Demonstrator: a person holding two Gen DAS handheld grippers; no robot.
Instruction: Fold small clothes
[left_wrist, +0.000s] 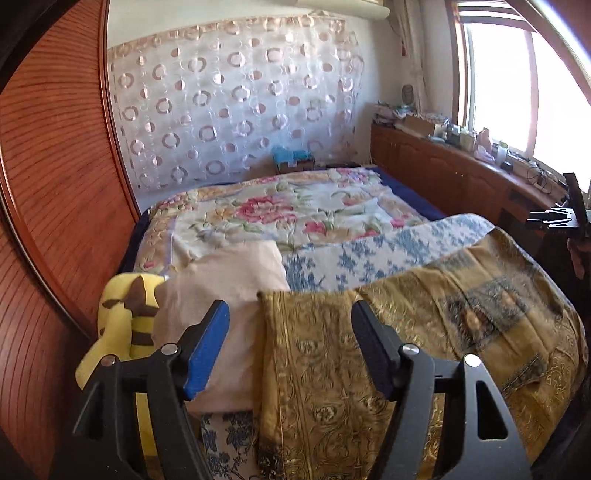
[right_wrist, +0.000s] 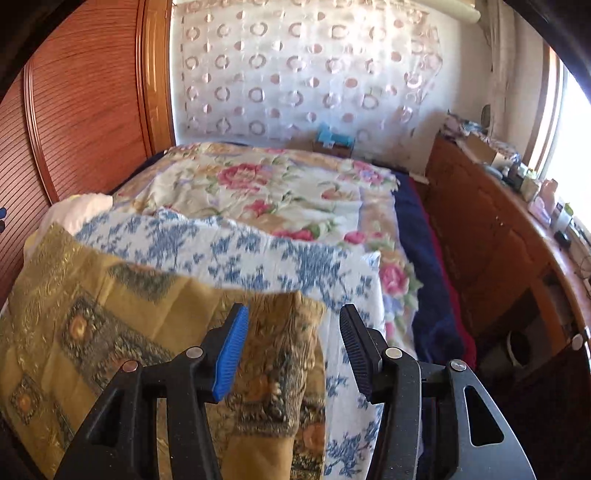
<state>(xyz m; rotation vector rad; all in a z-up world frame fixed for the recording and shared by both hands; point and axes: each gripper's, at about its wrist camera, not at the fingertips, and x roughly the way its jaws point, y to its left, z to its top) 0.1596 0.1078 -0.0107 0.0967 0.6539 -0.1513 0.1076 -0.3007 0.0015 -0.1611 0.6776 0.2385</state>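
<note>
On the far left, in my left wrist view, a yellow plush toy (left_wrist: 122, 325) with brown stripes is lying against the wooden wardrobe door (left_wrist: 48, 177). Just beside it, a beige cloth (left_wrist: 225, 291) is resting on the bed, touching the left edge of the gold patterned cloth (left_wrist: 325, 369), which I take to be the garment for folding. I am holding my left gripper (left_wrist: 290, 347) released over that edge, its jaws standing wide apart with nothing between them; the blue pad on the left finger is hanging over the beige cloth.

Moving right, the gold patterned cloth is spreading across the near end of the bed, overlapping a white sheet with blue flowers (left_wrist: 373, 247). Beyond both, a floral quilt (left_wrist: 280, 210) with pink roses is covering the rest of the bed. At the right edge of this view a dark shape is showing that may be my other gripper, though it is too blurred and cut off to be sure.

In my right wrist view, I am holding my right gripper (right_wrist: 293, 343) released as well, jaws apart, hovering over the cloth's right end where it is draping down over the blue-flowered sheet. Further right, a wooden cabinet (right_wrist: 491, 229) is running under the window (right_wrist: 576, 155), its top crowded with small items.
</note>
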